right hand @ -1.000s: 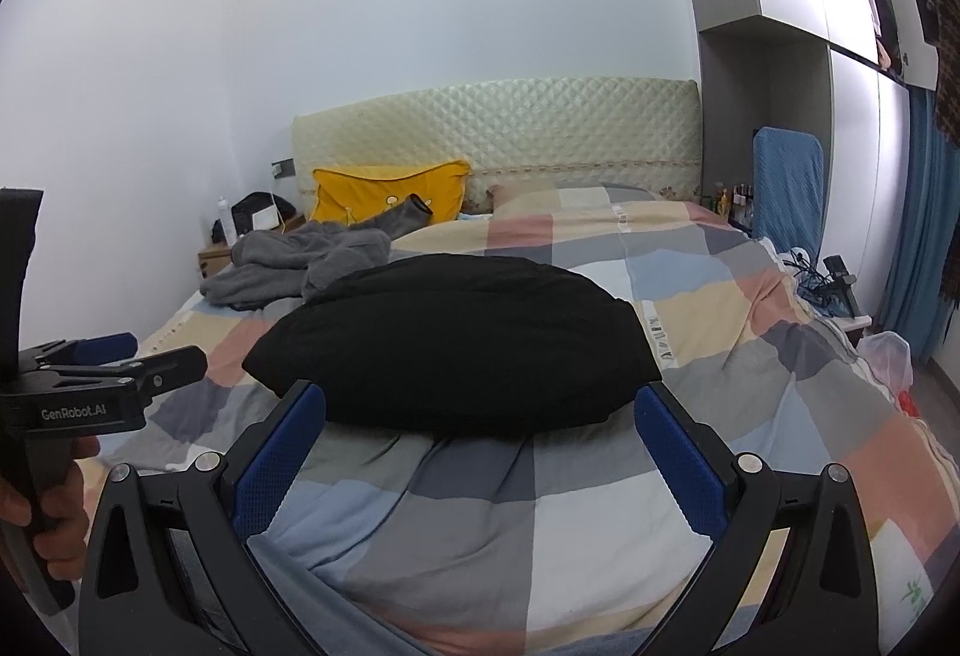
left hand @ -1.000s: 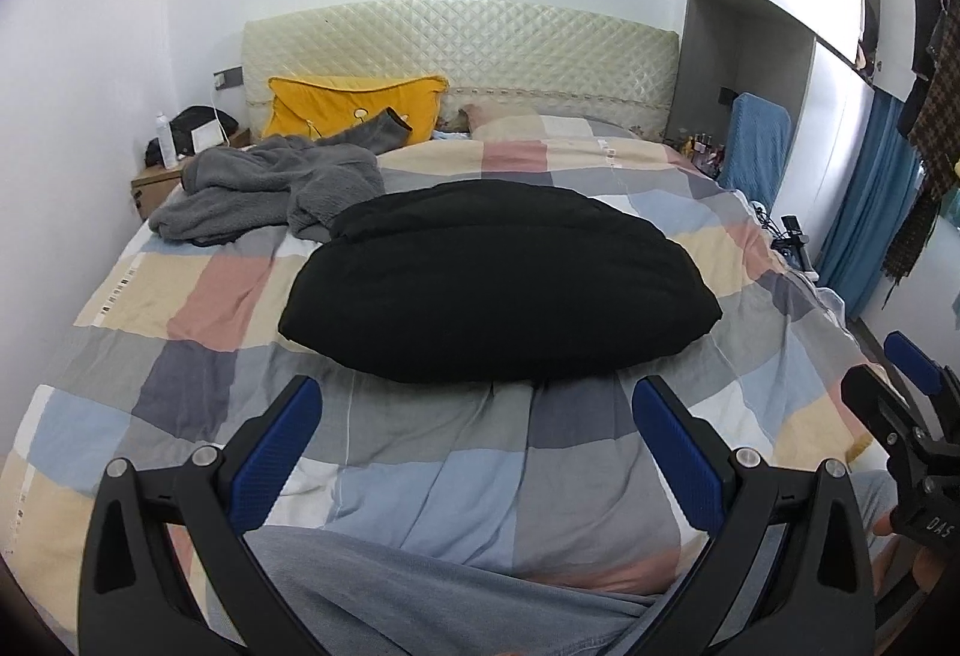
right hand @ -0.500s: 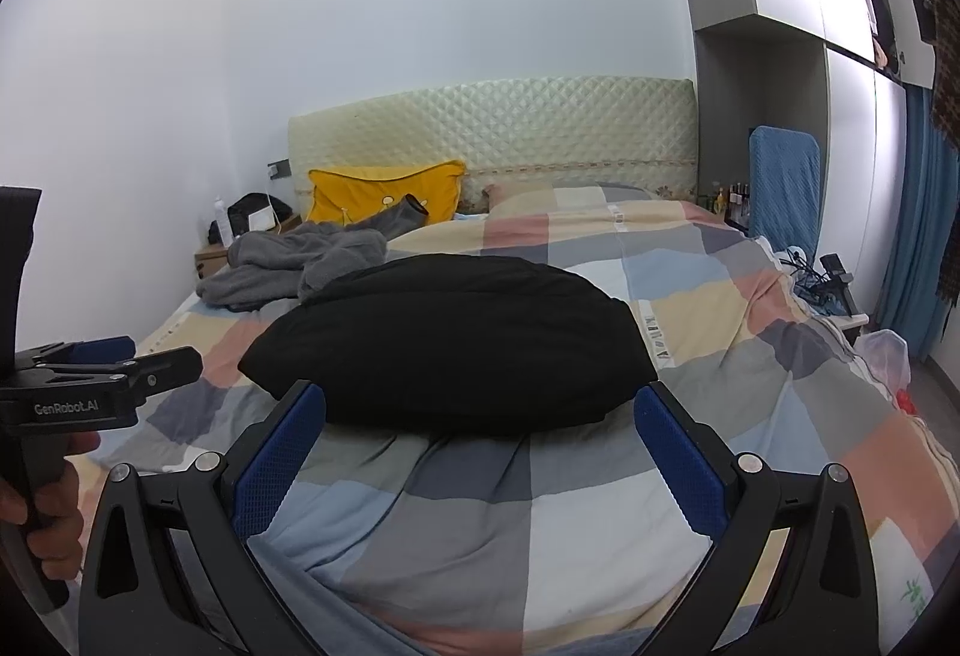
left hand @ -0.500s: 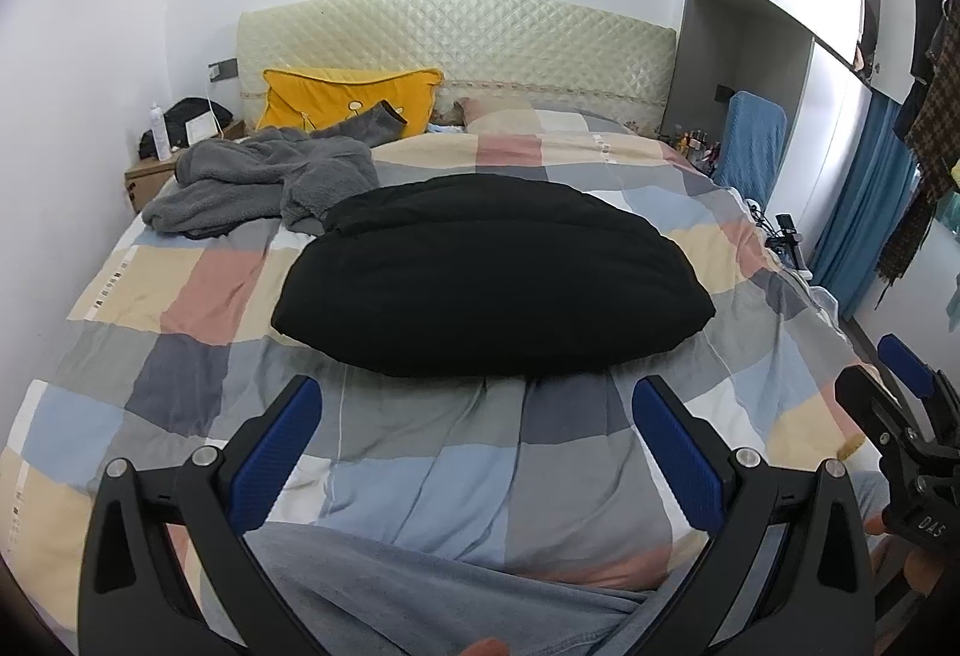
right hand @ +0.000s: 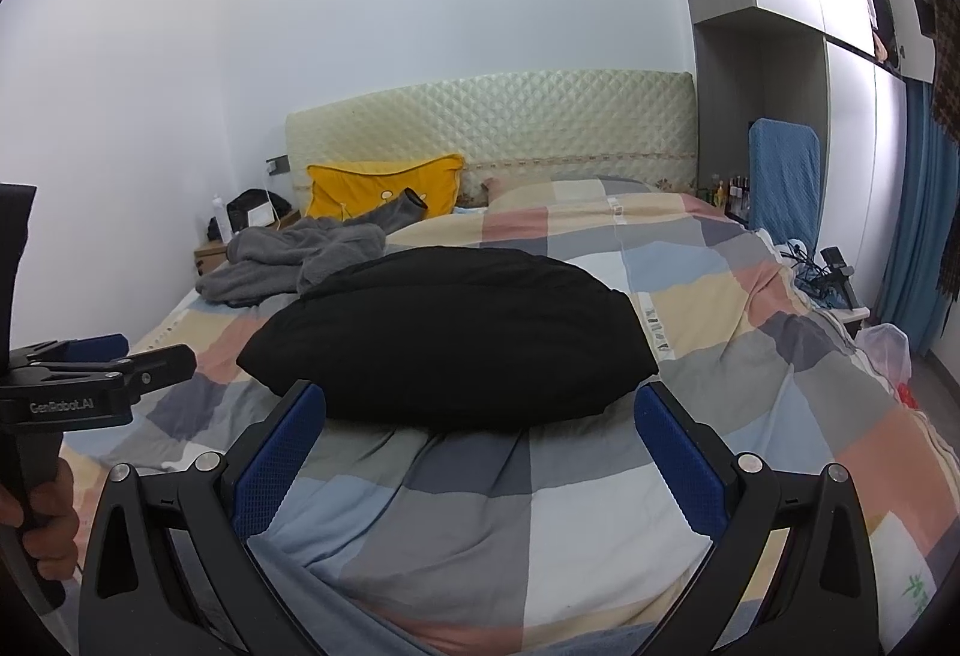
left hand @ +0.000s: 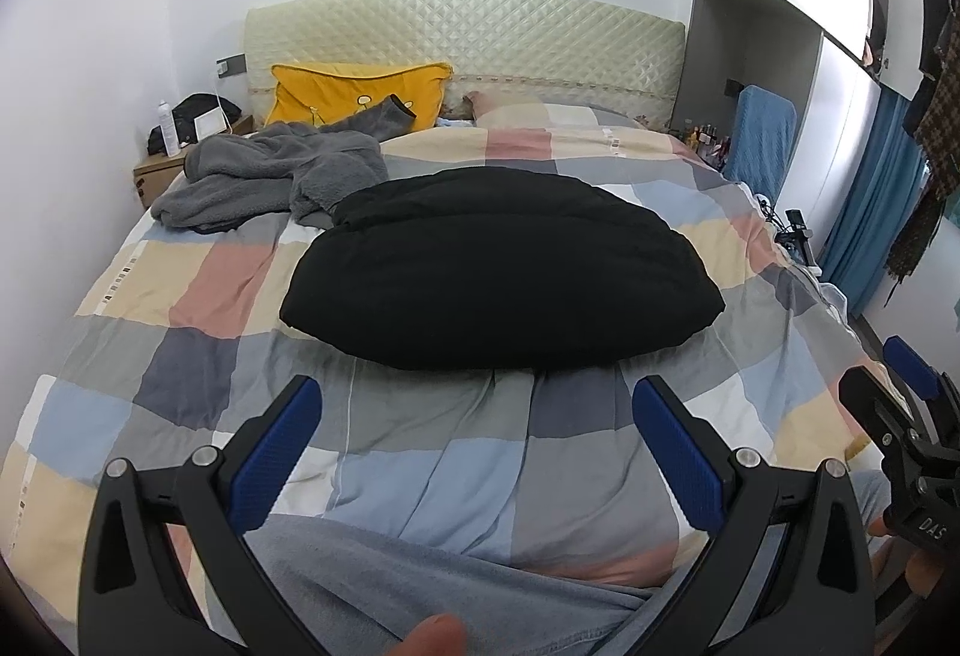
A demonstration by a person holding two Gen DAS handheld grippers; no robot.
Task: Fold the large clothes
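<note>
A large black puffy garment (left hand: 498, 266) lies folded in a flat mound on the middle of the checked bed cover (left hand: 420, 452); it also shows in the right wrist view (right hand: 450, 338). A crumpled grey fleece garment (left hand: 270, 176) lies at the far left of the bed, also in the right wrist view (right hand: 294, 260). My left gripper (left hand: 477, 416) is open and empty, held short of the black garment's near edge. My right gripper (right hand: 480, 422) is open and empty at about the same distance.
A yellow pillow (left hand: 354, 92) leans on the quilted headboard (left hand: 468, 32). A bedside table (left hand: 162, 167) with a bottle stands at the far left. A blue-draped chair (left hand: 762, 140) and blue curtains (left hand: 870, 212) are at the right. My grey-trousered leg (left hand: 420, 584) is below the left gripper.
Both grippers have drifted slightly, so the bed sits a little differently in view. The garments have not moved and both grippers stay open.
</note>
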